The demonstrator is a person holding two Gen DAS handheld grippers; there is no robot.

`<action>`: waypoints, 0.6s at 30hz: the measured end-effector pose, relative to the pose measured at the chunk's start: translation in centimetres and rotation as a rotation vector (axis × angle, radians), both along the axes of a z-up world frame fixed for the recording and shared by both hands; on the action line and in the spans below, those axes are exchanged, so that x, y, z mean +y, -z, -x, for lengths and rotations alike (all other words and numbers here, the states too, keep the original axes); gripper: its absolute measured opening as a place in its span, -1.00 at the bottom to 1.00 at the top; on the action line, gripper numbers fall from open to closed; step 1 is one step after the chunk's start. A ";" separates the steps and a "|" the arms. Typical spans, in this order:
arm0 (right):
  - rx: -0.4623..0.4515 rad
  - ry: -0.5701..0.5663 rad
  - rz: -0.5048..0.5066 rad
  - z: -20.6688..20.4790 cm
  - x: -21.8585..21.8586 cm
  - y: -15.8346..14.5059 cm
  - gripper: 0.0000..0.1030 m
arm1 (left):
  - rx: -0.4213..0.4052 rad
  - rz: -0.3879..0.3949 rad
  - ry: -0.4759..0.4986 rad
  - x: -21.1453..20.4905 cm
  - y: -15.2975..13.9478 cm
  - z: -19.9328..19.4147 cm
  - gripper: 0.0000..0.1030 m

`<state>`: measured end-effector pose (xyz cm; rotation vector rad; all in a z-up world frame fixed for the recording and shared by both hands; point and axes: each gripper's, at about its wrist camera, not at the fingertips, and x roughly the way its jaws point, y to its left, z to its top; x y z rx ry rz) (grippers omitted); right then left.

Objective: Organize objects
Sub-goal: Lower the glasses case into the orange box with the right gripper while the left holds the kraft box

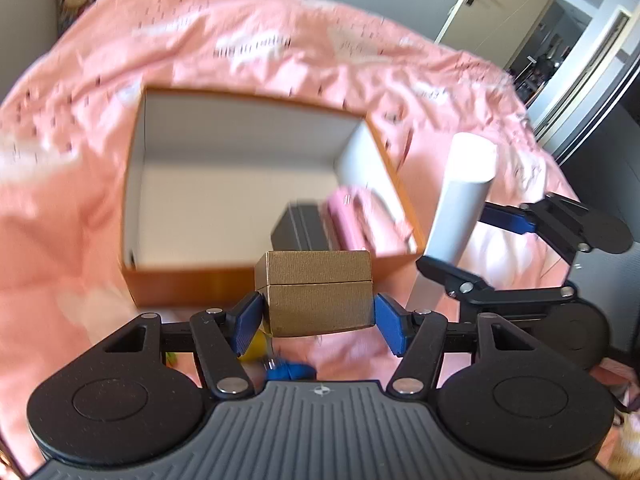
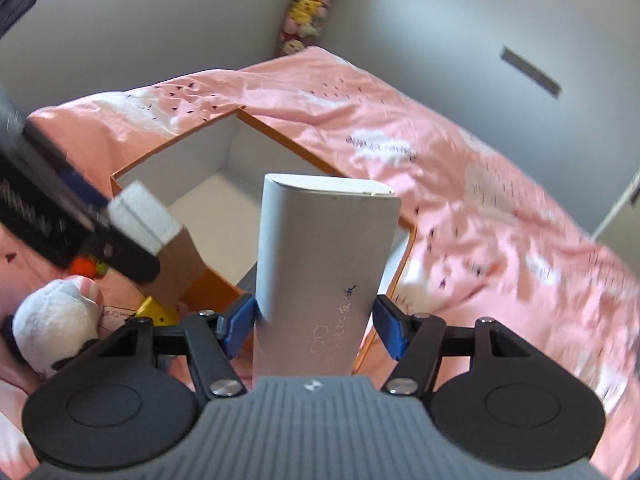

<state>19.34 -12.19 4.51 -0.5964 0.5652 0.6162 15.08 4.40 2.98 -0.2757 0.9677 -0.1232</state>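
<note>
left gripper [image 1: 318, 312] clamps a small gold box [image 1: 318, 296] at the near wall of the orange box [image 1: 192, 284]; right gripper [image 2: 316, 320] grips a white case [image 2: 324, 276] — both loads mid-carry; next, lower each inside beside what look like pink tubes [image 1: 352, 220] — blurred.

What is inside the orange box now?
In the orange box, a dark case and pink items lie by the right wall; the gold box hides the near part.
</note>
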 end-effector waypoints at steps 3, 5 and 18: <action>-0.084 -0.103 0.099 -0.7 1.2 -0.8 0.28 | -0.015 -0.012 0.009 0.7 -2.1 -1.2 0.37; -0.137 -0.176 0.166 -1.5 2.2 -1.0 0.28 | -0.013 -0.027 0.009 1.3 -2.7 -2.4 0.37; -0.247 -0.466 0.481 -11.2 8.7 3.5 0.28 | 0.088 -0.184 -0.015 4.4 1.3 -10.0 0.37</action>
